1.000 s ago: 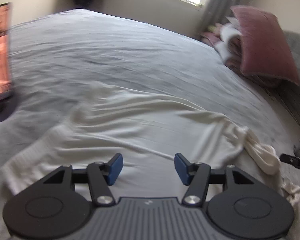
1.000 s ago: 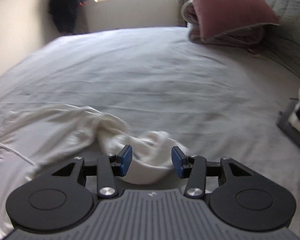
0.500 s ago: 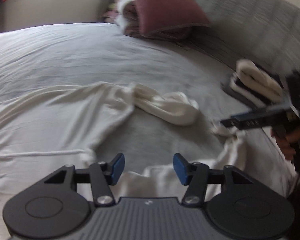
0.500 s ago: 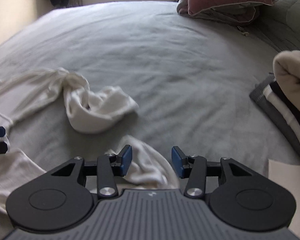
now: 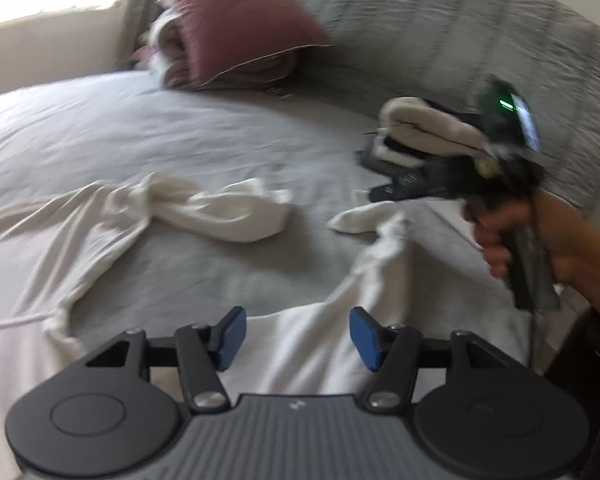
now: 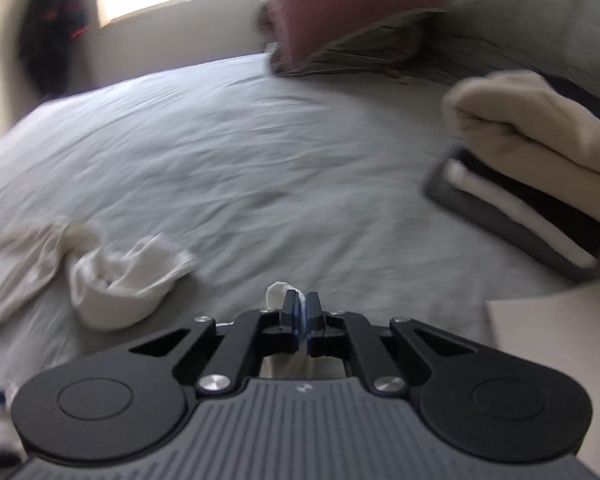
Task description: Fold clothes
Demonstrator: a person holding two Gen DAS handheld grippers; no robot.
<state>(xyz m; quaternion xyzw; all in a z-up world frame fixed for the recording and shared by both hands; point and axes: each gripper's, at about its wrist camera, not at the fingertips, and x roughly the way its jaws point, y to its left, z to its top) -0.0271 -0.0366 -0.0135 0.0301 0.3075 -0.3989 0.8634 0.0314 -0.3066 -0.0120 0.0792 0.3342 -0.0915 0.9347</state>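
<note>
Right wrist only: white garment (image 6: 278,292) between claw (image 6: 303,316) pads.

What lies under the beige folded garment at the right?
Under the beige folded garment sit white, black and dark grey folded layers, stacked on the bed. Their far sides are covered.

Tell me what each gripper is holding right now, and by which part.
The right gripper is shut on the white garment, pinching a bunched end of one sleeve. The left gripper is open over the garment, holding nothing.
</note>
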